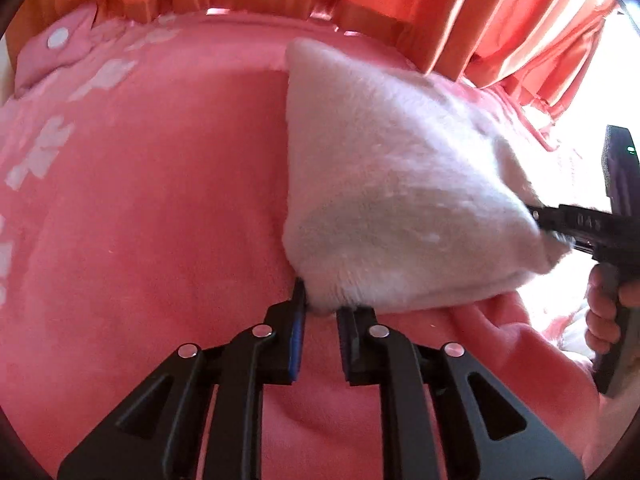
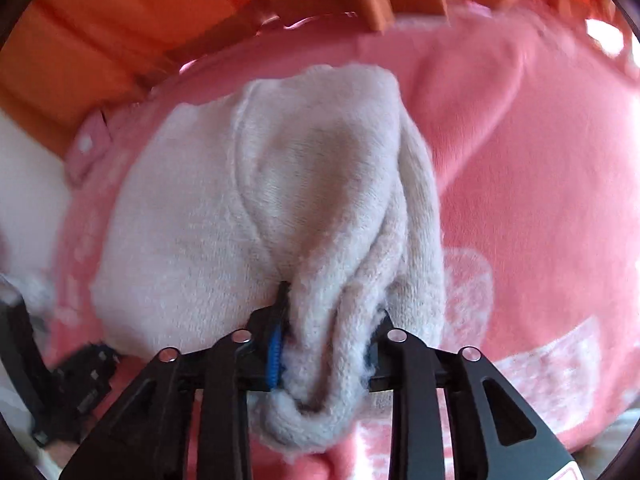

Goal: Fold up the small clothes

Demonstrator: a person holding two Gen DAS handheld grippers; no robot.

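Left gripper (image 1: 322,314): seen from its own camera with the jaws drawn close, a corner of the white fleece garment (image 1: 400,184) nipped between the blue-edged pads; the fabric is pinched at the fingertips only.
Right gripper (image 2: 330,330): clamped on a thick bunch of the same garment (image 2: 304,184), which is gathered into folds between the pads and spills below them in a rolled lump.
Right gripper in the left view (image 1: 560,228): found at the garment's right corner, its black body held by a hand (image 1: 604,312) whose fingers are wrapped round the grip.
Garment position: stretched between the two grippers, its near edge raised off the pink blanket (image 1: 160,200), its far part apparently resting on it, though the blur makes this uncertain.
Blanket: fleecy pink with pale patches along its left side, spread beneath everything.
Pillow (image 1: 60,52): pink with white dots, laid at the far left corner.
Curtain (image 1: 500,20): orange, hung in pleats behind the bed.
Left gripper in the right view (image 2: 86,376): partly shown at the lower left, dark and blurred.
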